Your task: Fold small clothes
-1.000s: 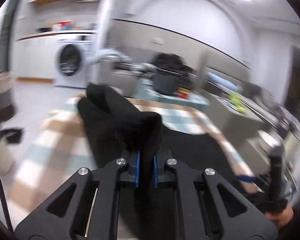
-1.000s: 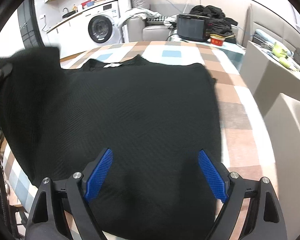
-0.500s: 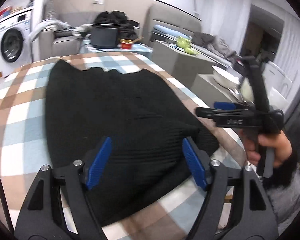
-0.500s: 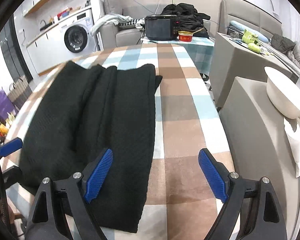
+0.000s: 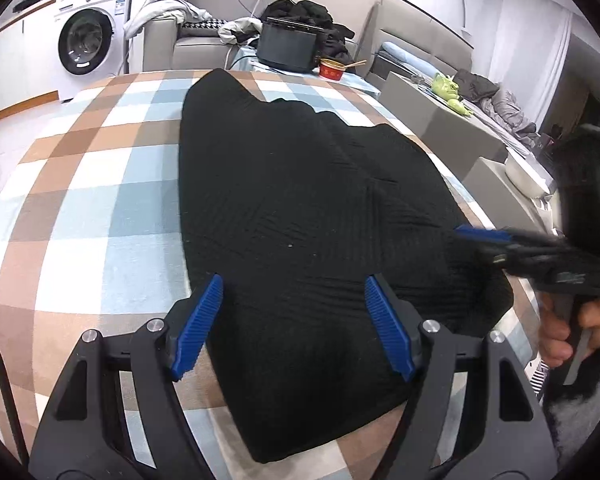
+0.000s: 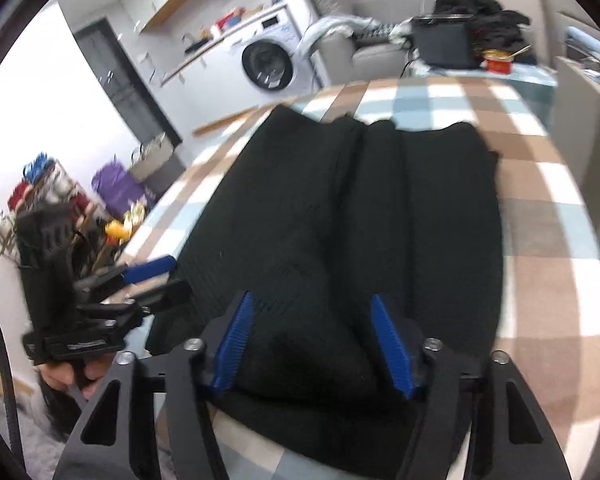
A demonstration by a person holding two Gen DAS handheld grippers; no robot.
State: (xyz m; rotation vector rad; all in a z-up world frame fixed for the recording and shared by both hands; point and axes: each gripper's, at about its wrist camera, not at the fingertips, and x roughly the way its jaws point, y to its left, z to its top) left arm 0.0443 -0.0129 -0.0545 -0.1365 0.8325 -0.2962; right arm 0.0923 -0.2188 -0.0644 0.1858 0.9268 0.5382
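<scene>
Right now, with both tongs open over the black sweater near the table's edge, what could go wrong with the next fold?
1. The black sweater overhangs the near edge of the checkered table; a tug there may slide it off.
2. The folded layers look thick and uneven at the hem, so the left tongs or right tongs might pinch only the top layer.
3. The two tongs sit close together and could collide.

The black sweater (image 5: 300, 208) is looking like matt ribbed knit cloth, lying on a soft checked cloth covering the surface (image 5: 92, 208). The fingers (image 5: 196, 320) are showing ridged blue pads on matt black plastic.
</scene>
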